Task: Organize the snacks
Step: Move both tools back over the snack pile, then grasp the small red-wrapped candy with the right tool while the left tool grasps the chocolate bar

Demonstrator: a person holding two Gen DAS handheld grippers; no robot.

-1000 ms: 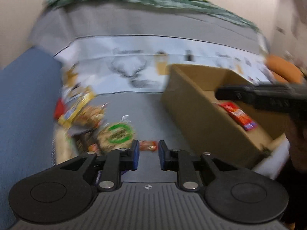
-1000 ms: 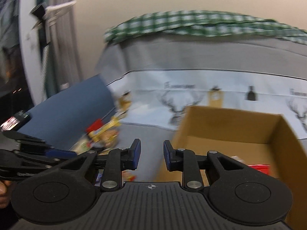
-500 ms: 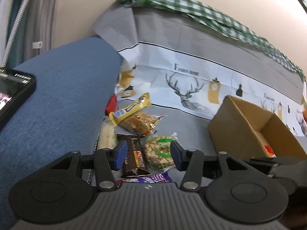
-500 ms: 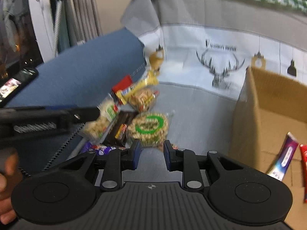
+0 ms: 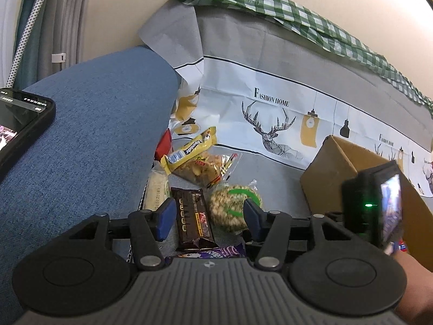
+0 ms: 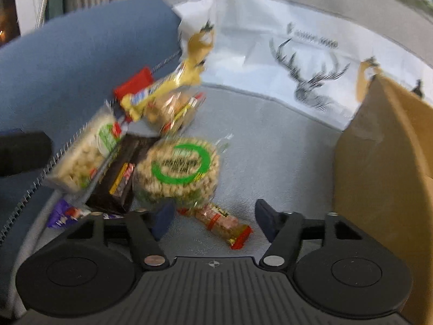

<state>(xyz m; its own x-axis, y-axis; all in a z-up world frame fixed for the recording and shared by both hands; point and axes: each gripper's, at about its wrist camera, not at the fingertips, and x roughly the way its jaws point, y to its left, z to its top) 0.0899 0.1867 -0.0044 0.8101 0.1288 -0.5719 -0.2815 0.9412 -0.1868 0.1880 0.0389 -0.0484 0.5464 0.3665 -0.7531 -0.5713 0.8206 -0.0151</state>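
**Snacks in a pile by the blue cushion, both grippers opening and empty**

Snacks lay in a small pile on the grey cloth, close to the big blue cushion (image 5: 89, 140). The brown cardboard box (image 5: 333, 178) stood near them on the right side.

The left wrist view was sharp. It showed a long yellow candy bar (image 5: 189, 149) at the back, resting on a clear bag of tan crackers (image 5: 205, 169). A red packet (image 5: 165, 145) peeked out behind them. Nearer lay a dark brown chocolate bar (image 5: 193, 218) beside a round clear bag of nuts with a green ring (image 5: 234, 207). A purple wrapper (image 5: 213, 252) poked out at the bottom. Only this view showed a black phone (image 5: 20, 124) lying on the cushion, the green checked cloth (image 5: 284, 13) up on top, and the back of the right gripper's camera, blurry, in front of the box.

The right wrist view was blurry. Only it showed a thin bar in a clear and red wrapper (image 6: 223, 222) lying alone on the grey cloth, just below the round bag. It also showed a clear bag of pale puffs with a green label (image 6: 84, 154) far better.

The left gripper (image 5: 207, 215) was about half open, its jaws opening. The chocolate bar showed between its blue pads, but they did not press it. The right gripper (image 6: 213, 218) was also about half open and opening. The thin bar lay between its fingers, untouched.
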